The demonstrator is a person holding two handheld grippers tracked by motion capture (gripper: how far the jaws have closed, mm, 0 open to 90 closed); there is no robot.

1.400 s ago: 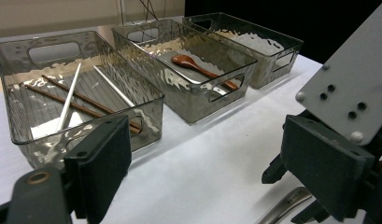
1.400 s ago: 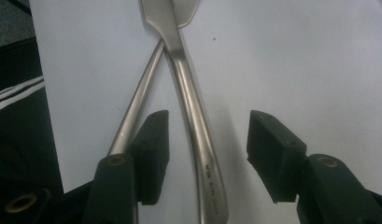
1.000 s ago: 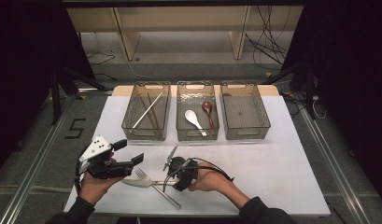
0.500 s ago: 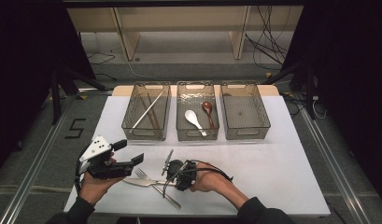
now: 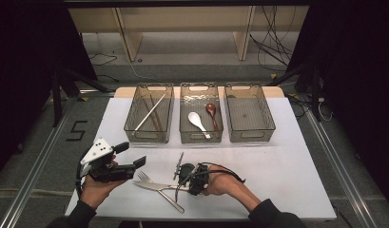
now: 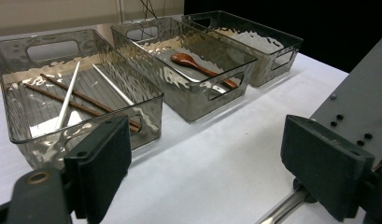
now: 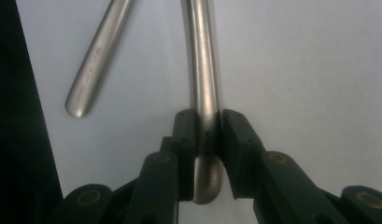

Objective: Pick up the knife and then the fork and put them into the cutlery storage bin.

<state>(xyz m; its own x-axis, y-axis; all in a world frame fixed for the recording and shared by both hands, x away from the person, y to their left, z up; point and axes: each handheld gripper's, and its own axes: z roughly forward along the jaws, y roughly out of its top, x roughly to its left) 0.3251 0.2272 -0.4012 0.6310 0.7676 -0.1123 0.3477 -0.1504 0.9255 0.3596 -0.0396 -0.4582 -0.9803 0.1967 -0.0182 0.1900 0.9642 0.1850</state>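
Note:
A steel knife (image 5: 156,185) lies on the white table (image 5: 287,166), crossing a steel fork (image 5: 149,181). My right gripper (image 5: 183,183) lies low at the knife's handle end. In the right gripper view its jaws have just closed and now clamp that handle (image 7: 203,70), so the right gripper (image 7: 207,133) is shut on it. The fork's handle (image 7: 97,56) lies free beside it. My left gripper (image 5: 137,165) is held above the table's left front, open and holding nothing; the left gripper view shows its pads (image 6: 102,163) wide apart.
Three clear bins stand in a row at the back. The left bin (image 5: 133,129) holds chopsticks (image 5: 150,113). A white spoon (image 5: 197,121) and a brown spoon (image 5: 211,112) lie in the middle bin (image 5: 200,138). The right bin (image 5: 249,135) has nothing in it.
The right gripper's jaws have narrowed onto the knife handle while the hand shifted slightly. The left hand and gripper have stayed where they were.

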